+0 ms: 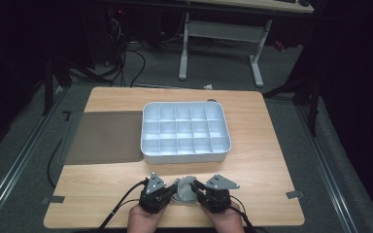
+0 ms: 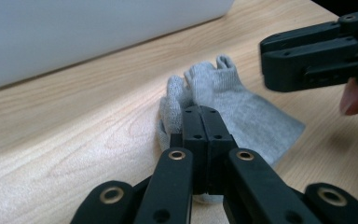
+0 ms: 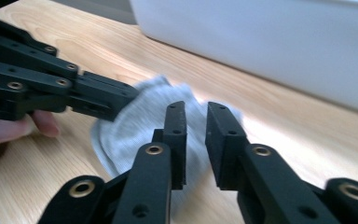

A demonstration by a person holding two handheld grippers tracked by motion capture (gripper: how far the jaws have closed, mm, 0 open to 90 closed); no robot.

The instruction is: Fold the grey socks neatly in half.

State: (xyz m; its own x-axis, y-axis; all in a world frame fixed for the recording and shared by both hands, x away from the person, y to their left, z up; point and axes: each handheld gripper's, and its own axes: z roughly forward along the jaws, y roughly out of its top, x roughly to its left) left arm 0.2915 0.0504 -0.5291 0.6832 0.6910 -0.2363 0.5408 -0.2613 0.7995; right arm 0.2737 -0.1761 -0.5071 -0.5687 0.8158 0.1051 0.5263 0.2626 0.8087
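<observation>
Sock (image 1: 185,189) lies on the table (image 1: 262,145), between both grippers, near the tray (image 1: 148,133). Left gripper (image 2: 203,122) jaws pinch the sock's edge. Right gripper (image 3: 196,122) jaws stand slightly apart above it.

On the desk (image 1: 102,194), near its front edge: a sock (image 1: 185,190), between the left hand-held gripper (image 1: 171,192) and the right hand-held gripper (image 1: 197,189) — both touching it. Just behind the sock, mid-desk: a compartment tray (image 1: 148,138). Left of the tray and touching its side — a mat (image 1: 104,137), lying flat on the desk.
</observation>
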